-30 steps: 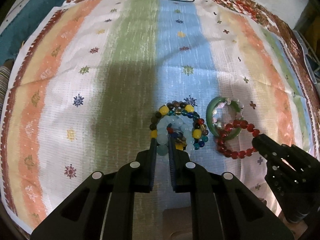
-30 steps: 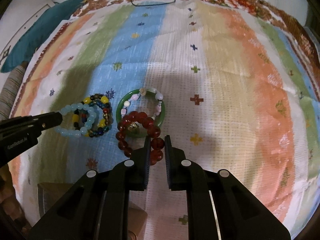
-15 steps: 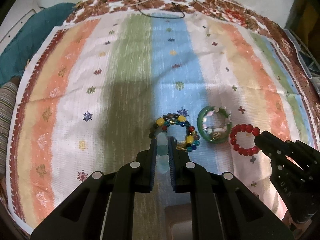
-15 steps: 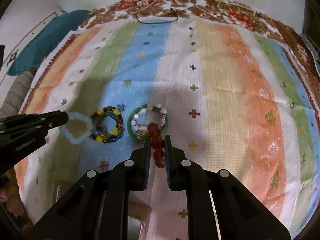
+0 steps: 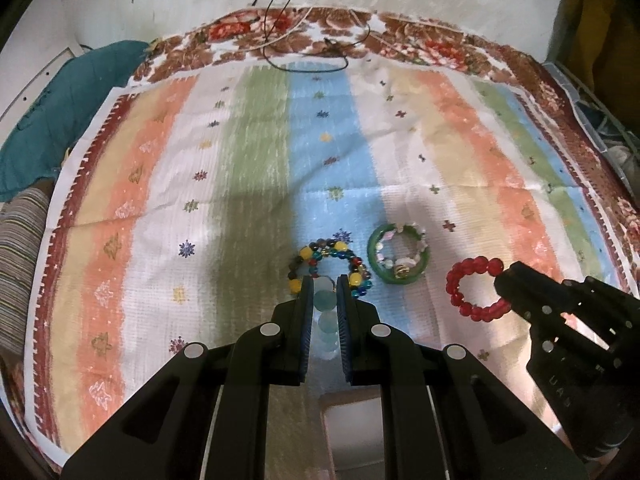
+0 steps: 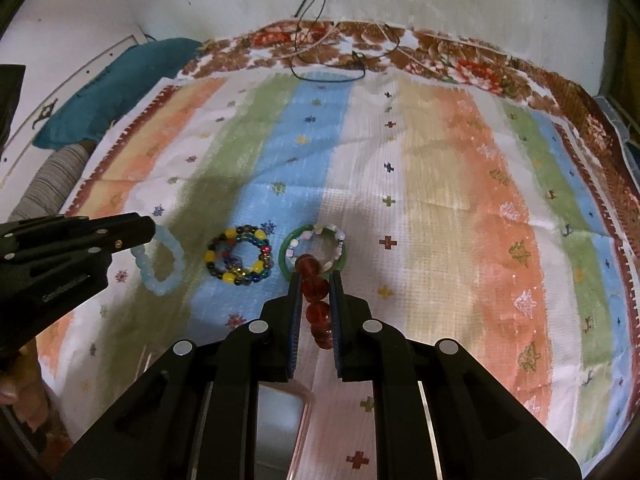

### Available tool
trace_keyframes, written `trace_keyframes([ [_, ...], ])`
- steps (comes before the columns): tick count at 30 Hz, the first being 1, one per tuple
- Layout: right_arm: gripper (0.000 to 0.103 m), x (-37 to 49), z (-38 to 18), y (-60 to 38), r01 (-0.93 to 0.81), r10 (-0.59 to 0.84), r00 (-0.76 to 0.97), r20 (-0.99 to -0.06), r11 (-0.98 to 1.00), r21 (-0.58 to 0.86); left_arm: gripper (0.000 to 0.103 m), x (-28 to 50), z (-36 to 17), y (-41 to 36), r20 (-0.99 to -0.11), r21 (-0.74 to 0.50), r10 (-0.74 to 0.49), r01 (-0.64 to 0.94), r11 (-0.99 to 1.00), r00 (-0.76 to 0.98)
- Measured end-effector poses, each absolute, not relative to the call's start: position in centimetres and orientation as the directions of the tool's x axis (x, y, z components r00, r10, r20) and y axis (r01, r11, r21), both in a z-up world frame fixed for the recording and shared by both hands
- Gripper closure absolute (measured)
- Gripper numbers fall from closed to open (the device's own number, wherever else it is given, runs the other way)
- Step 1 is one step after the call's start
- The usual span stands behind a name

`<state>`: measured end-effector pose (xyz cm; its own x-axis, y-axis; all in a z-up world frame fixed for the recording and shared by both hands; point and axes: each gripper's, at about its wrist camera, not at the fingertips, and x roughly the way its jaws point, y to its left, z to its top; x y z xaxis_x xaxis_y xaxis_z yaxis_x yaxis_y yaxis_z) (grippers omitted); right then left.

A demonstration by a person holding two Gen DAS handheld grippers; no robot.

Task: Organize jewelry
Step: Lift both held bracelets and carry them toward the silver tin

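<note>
Left gripper (image 5: 324, 286) pinching pale blue bracelet (image 6: 159, 264), right gripper (image 6: 315, 280) pinching red bracelet (image 5: 476, 288). Each loop seen whole only from the opposite wrist.

A pale blue bead bracelet (image 6: 158, 261) hangs pinched in the left claw (image 5: 325, 280); a red bead bracelet (image 5: 476, 289) likewise in the right claw (image 6: 316, 276). Between them lie a multicoloured bracelet (image 6: 239, 259) and a green bangle (image 6: 312, 254).
</note>
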<state>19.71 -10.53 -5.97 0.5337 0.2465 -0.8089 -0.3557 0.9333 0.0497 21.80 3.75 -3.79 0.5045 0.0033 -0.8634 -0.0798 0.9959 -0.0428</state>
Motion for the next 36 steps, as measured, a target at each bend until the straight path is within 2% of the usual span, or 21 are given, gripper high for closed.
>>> trace_keyframes([
  [21, 0.089, 14.9, -3.0, -11.1, -0.392, 0.309, 0.595, -0.742, 0.918, 0.069, 0.092, 16.6, -0.4, 1.7, -0.806, -0.060, -0.039, -0.015, 0.998, 0.591],
  [36, 0.089, 11.5, -2.4, -11.1, -0.430, 0.340, 0.598, -0.726, 0.900, 0.067, 0.092, 12.9, 0.6, 0.2, -0.778, -0.059, -0.059, 0.021, 0.998, 0.625],
])
